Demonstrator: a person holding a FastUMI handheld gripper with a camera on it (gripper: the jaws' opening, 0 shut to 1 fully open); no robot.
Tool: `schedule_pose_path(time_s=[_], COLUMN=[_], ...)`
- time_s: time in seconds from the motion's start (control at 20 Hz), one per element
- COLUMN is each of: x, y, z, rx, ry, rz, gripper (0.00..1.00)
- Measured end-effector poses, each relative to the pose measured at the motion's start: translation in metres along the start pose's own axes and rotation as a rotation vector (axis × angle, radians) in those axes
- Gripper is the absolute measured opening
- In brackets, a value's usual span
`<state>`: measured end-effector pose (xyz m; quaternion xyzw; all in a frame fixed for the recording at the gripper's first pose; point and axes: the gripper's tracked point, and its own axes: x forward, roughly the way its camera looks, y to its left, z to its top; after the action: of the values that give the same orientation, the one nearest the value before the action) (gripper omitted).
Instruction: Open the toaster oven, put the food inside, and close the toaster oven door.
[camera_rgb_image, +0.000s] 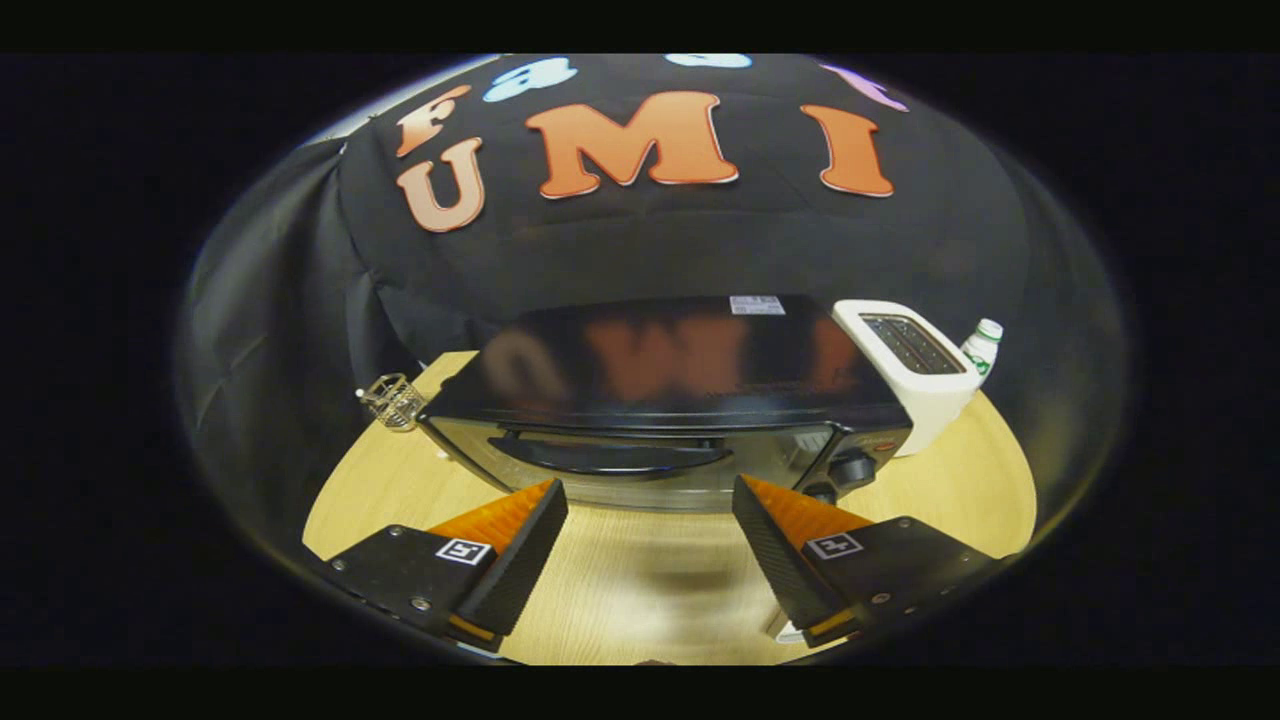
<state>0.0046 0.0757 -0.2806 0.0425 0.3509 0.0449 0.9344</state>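
1. Toaster oven (660, 400) sits mid-bench, door closed. Its dark door handle (610, 457) runs as a bar across the upper front of the door. The knob (850, 468) is to the right of the door.
2. Gripper (650, 540) hangs just in front of the toaster oven, fingers spread wide, nothing between them. The handle lies just beyond the fingertips (545, 505).
3. Handling, my estimate: door is rigid glass and metal on a hinge, probably stiff at first. Handle looks smooth and likely slippery; take it at mid-bar so the door does not twist.
4. The oven looks heavy enough to stay put, but a hard tug may slide it on the bench (640, 590).
5. Right of the oven: white toaster (915, 370), bottle (982, 348) behind it. Left of the oven: small wire basket (393, 400).
6. Cannot pick out the food from here.
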Motion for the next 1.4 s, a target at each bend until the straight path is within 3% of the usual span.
schedule_pose_path(time_s=[0.25,0.7,0.9,1.4], x=[-0.057,-0.192,-0.232,-0.277], y=[-0.007,-0.023,-0.025,-0.024], z=[0.069,0.212,0.234,0.259], rx=[-0.085,-0.225,-0.249,-0.257], ry=[-0.199,-0.625,-0.700,-0.810], rz=[0.006,-0.064,-0.086,-0.092], gripper=[0.98,0.98,0.99,1.00])
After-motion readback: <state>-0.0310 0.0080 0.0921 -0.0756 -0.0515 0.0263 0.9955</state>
